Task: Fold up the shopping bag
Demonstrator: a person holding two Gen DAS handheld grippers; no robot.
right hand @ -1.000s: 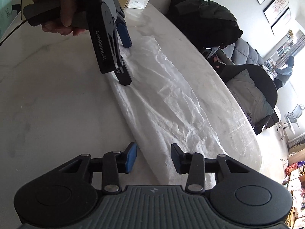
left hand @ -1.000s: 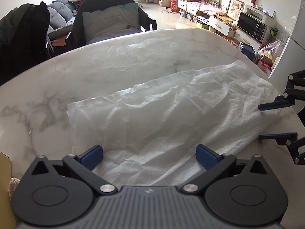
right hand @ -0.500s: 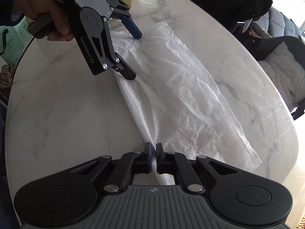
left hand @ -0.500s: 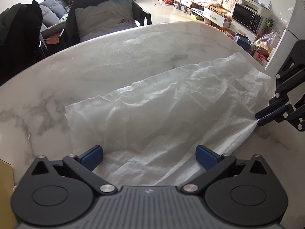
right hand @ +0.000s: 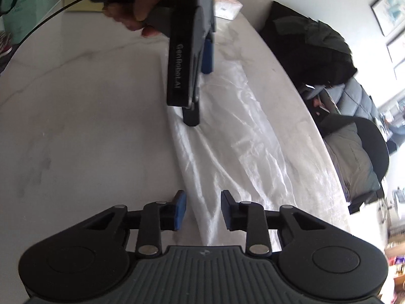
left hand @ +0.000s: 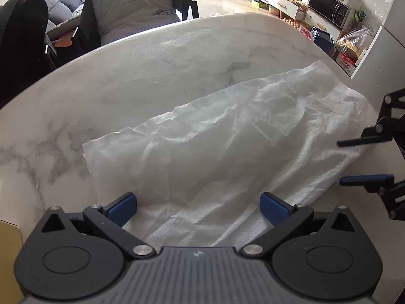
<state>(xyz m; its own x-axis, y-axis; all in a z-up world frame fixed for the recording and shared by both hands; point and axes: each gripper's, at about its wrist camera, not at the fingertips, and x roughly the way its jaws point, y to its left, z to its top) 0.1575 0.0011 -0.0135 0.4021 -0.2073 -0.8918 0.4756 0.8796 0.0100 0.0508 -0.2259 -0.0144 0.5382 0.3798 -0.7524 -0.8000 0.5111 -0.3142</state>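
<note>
White and crinkled, the shopping bag point(left hand: 227, 152) was spread flat on the marble table point(left hand: 152, 71). The left gripper point(left hand: 198, 204) was held above its near end, jaws wide apart and empty. In the right wrist view, the right gripper point(right hand: 202, 209) had just been opening, its pads straddling the bag's edge without pressing it.

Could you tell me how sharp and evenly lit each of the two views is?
Left wrist view: mostly sharp, fisheye bending the white marble table; soft daylight, crumpled white shopping bag slightly hazy. Right wrist view: motion-blurred throughout, bright glare at the right edge, the left gripper dark against the light.
</note>
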